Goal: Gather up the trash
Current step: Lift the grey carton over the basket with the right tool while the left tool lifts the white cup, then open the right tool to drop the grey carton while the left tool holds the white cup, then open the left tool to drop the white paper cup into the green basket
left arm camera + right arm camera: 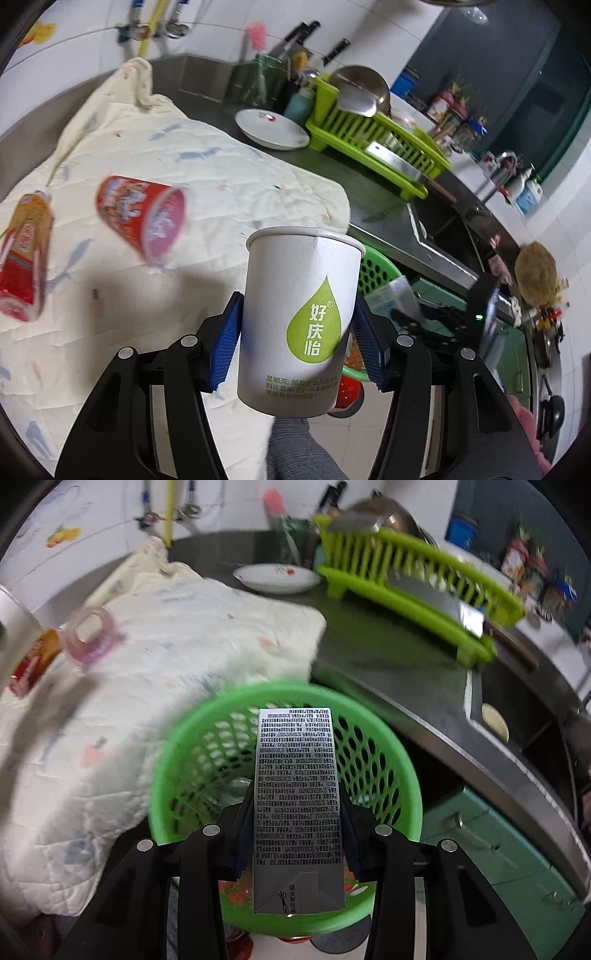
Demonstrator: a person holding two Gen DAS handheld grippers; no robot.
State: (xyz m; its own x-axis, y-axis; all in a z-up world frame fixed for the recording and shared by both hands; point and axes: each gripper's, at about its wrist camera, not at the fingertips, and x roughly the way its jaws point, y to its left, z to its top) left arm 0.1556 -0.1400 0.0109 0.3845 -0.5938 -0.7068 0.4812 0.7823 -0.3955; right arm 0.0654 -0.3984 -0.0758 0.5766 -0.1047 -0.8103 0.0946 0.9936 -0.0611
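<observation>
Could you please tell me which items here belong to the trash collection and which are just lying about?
Job:
white paper cup
silver printed carton
green mesh plastic basket
red snack cup

Lying about:
lime green dish rack
white ceramic plate

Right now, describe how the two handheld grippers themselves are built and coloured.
Both are alike. The left gripper has black angular linkage arms with round silver pivot pins and blue ribbed pads on its fingers. The right gripper shows the same black arms and silver pins; its pads look dark blue.
</observation>
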